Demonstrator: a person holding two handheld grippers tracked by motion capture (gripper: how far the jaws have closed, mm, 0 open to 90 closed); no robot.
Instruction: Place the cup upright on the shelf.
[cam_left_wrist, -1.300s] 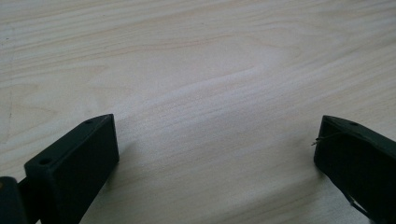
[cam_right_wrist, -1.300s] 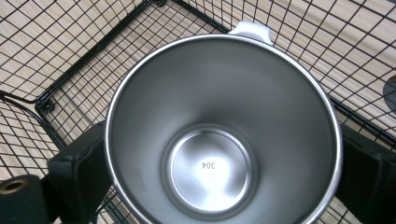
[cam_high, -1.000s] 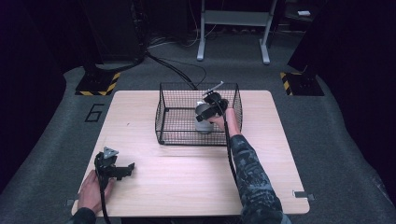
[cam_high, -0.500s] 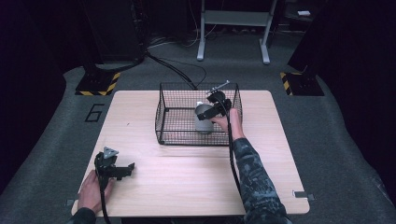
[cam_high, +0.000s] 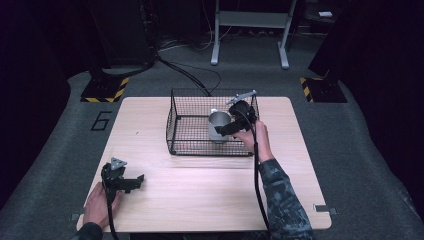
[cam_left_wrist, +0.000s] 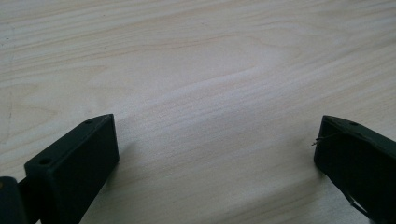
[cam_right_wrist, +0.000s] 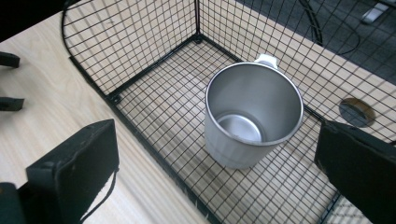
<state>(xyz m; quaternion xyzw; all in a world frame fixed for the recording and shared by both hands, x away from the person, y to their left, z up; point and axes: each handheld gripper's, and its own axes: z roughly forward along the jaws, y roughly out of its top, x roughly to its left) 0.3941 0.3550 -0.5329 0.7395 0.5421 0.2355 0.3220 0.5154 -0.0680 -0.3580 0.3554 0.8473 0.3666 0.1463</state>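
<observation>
A person is sitting at a pale rectangular wooden table (cam_high: 210, 195), holding 2 black two-jaw grippers. At the near left corner, the person's left hand (cam_high: 99, 210) is resting on the tabletop and holding the left gripper (cam_high: 131, 182) low over the wood, its jaws pointing right along the table. In the left gripper view, those 2 black jaws are standing wide apart with nothing but bare wood grain between them.

Toward the middle and far side of the table, a black wire-mesh basket with low walls (cam_high: 175, 120) is sitting on the wood. Inside it, near its right wall, a shiny cylindrical metal cup (cam_high: 218, 125) is standing upright on the mesh floor, mouth up and empty. In the right gripper view, a small white part (cam_right_wrist: 266, 59) is showing behind its rim.

To the right, the person's right hand (cam_high: 256, 137), in a dark patterned sleeve (cam_high: 282, 200), is holding the right gripper (cam_high: 227, 130) at the basket's right side, just above the cup. In the right gripper view, its jaws are spread wide on either side of the cup (cam_right_wrist: 250, 119), not touching it.
</observation>
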